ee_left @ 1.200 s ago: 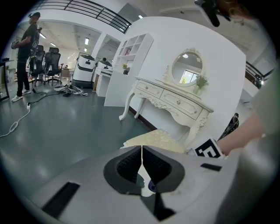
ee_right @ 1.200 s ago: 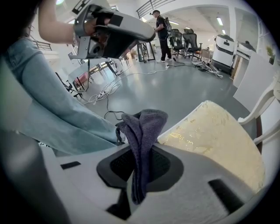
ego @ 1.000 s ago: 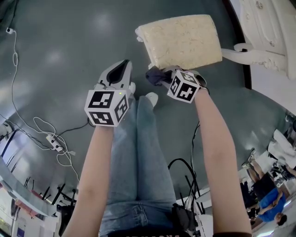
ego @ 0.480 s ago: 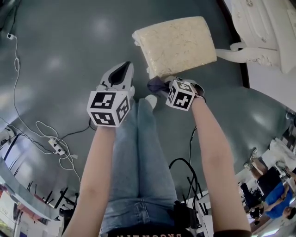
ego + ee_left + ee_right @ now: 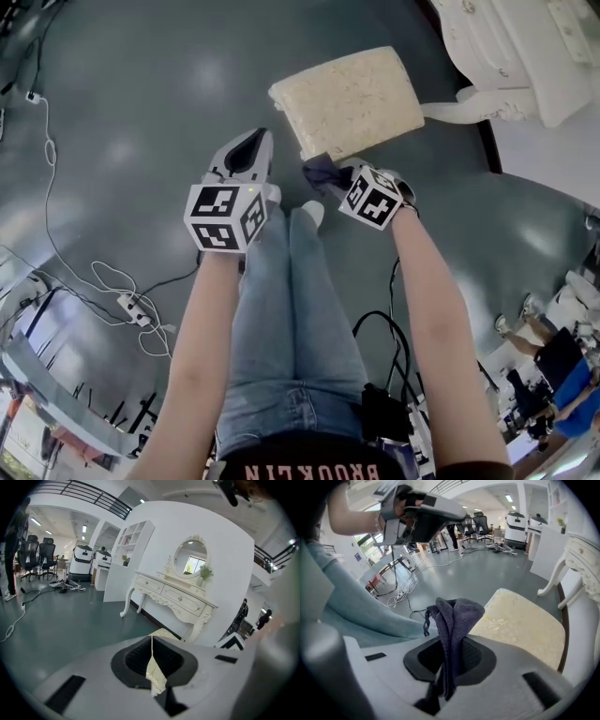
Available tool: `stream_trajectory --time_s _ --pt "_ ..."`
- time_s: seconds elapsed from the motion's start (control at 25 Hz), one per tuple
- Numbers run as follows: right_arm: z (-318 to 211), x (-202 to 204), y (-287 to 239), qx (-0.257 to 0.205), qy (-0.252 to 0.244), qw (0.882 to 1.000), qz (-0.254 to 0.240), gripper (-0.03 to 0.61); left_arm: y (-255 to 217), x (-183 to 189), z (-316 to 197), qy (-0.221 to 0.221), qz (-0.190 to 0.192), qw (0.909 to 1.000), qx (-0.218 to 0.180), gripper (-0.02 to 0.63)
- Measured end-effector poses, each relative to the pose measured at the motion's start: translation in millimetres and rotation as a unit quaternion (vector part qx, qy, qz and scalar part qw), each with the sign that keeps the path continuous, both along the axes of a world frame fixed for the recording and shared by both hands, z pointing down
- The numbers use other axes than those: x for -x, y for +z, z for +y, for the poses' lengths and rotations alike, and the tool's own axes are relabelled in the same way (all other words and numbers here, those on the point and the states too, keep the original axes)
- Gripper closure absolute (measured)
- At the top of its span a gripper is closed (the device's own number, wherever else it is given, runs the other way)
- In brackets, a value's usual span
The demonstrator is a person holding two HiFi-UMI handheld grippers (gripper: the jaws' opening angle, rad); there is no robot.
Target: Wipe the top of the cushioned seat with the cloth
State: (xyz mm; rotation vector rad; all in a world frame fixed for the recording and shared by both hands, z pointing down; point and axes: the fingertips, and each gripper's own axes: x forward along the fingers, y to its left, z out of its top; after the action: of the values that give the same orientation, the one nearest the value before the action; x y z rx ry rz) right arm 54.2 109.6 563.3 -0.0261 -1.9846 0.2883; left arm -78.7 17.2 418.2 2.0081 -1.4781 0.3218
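Purple-grey cloth (image 5: 452,616) is clamped between the closed jaws of the right gripper (image 5: 330,172). It is bunched upward, probably so that a soft fold meets the cushioned seat (image 5: 347,98), which stands on the floor (image 5: 141,112) just ahead; the cloth is at its near edge. The left gripper (image 5: 249,148) hangs beside, jaws together on nothing, likely to stay out of the way. Compared with a moment earlier, both grippers keep nearly the same places.

Head cam steeply down, shares cushioned seat (image 5: 345,101) w/ right gripper view.
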Motion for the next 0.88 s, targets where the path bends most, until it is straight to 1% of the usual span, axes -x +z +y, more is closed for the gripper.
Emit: stream_trajectory --time_s 0.08,0.2,0.32,0.48,0.6,0.72,0.88 --pt "-9.5 -0.9 -11.3 0.007 0.053 0.999 -0.004 0.546 -9.5 -1.2 -1.6 0.015 -0.014 0.9998 -0.008 0.607" --pt "-23.9 -1.3 -31.9 0.007 0.126 0.992 -0.016 0.546 -26.0 -1.0 -6.7 0.023 -0.025 0.9993 -0.016 0.607" --pt "-37.4 -1.0 -57.6 -0.016 0.171 0.985 -0.028 0.546 -49.6 -1.2 -13.6 0.024 -0.025 0.9989 -0.031 0.607" --pt "-53.1 0.0 -97.7 -0.044 0.203 0.977 -0.057 0.546 -79.6 -8.6 -19.6 0.037 -0.032 0.9975 -0.05 0.607" --pt "-65.7 -6.2 -127.0 -0.071 0.221 0.971 -0.065 0.546 -97.9 -12.4 -26.1 0.038 -0.036 0.9968 -0.061 0.608" --pt "-78.2 -10.6 -160.1 -0.103 0.246 0.961 -0.076 0.546 -118.7 -14.2 -33.3 0.036 -0.041 0.9958 -0.074 0.609" --pt "-89.9 -17.3 -204.9 -0.154 0.265 0.947 -0.098 0.546 -151.5 -17.1 -41.6 0.031 -0.046 0.9935 -0.1 0.609"
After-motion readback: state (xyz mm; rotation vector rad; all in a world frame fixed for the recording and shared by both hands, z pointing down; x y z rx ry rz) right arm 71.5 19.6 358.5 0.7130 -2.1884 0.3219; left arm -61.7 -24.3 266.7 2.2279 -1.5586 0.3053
